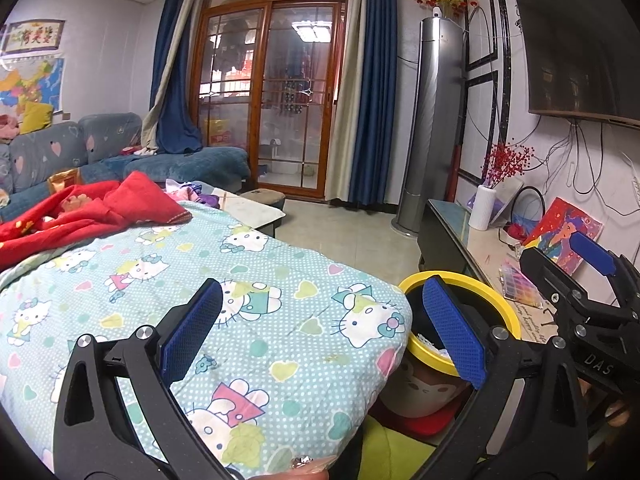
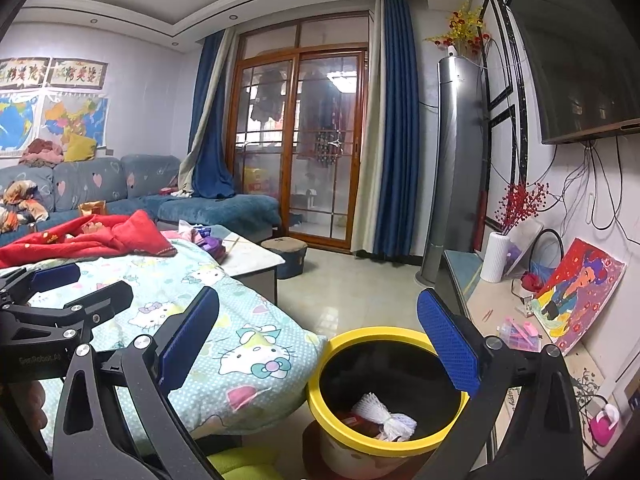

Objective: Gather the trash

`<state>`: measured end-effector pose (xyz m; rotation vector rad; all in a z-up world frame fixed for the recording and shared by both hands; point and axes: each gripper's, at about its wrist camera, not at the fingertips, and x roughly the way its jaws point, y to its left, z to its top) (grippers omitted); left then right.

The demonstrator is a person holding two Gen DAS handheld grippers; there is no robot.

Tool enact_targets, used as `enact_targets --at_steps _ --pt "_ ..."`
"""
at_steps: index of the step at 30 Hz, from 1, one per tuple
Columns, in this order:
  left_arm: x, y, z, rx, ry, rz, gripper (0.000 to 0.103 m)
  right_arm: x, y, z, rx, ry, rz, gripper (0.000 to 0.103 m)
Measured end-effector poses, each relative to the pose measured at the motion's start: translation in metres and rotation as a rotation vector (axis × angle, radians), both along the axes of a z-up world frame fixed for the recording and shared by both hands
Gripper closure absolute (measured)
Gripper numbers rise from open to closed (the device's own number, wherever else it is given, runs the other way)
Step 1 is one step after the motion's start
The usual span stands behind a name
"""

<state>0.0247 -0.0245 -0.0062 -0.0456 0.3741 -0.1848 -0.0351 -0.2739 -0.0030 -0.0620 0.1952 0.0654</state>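
Left gripper (image 1: 324, 330) jaws spread wide, nothing between the blue pads, held above the Hello Kitty quilt (image 1: 256, 280) near its right edge. Its right finger (image 1: 454, 330) overlaps the yellow rim of the trash bin (image 1: 496, 300) in the left wrist view. Right gripper (image 2: 318, 338) also released and empty, held above the bin (image 2: 348, 342), which sits on the floor just beside the quilt edge (image 2: 256, 344), between the quilt and the TV cabinet (image 2: 504, 308).

Bin: yellow rim, dark inside, pale patterned body. Inside it lies a white foam net wrap (image 2: 386, 416) on top of some red trash (image 2: 354, 420); the rest of the contents is too dark to tell.

Each gripper shows in the other camera: right one at the right edge of the left view (image 1: 580, 280), left one at the left edge of the right view (image 2: 68, 292), both with jaws apart.

Red blanket (image 2: 88, 236) bunched at the far end of the quilt. Blue sofa (image 2: 120, 188) behind it, small table (image 2: 256, 258) past the quilt. White ribbed vase (image 2: 496, 256) with red berries and a colourful painting (image 2: 580, 292) on the cabinet. Grey tower AC (image 2: 460, 160) in the corner, next to the curtained glass door (image 2: 304, 148)
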Motion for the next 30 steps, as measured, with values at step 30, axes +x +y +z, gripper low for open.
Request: enact_targets --at_steps 30 --pt "0.0002 -0.0004 0.0004 0.004 0.002 -0.001 0.011 0.0008 -0.0007 -0.0029 0.007 -0.001 -0.01 0.006"
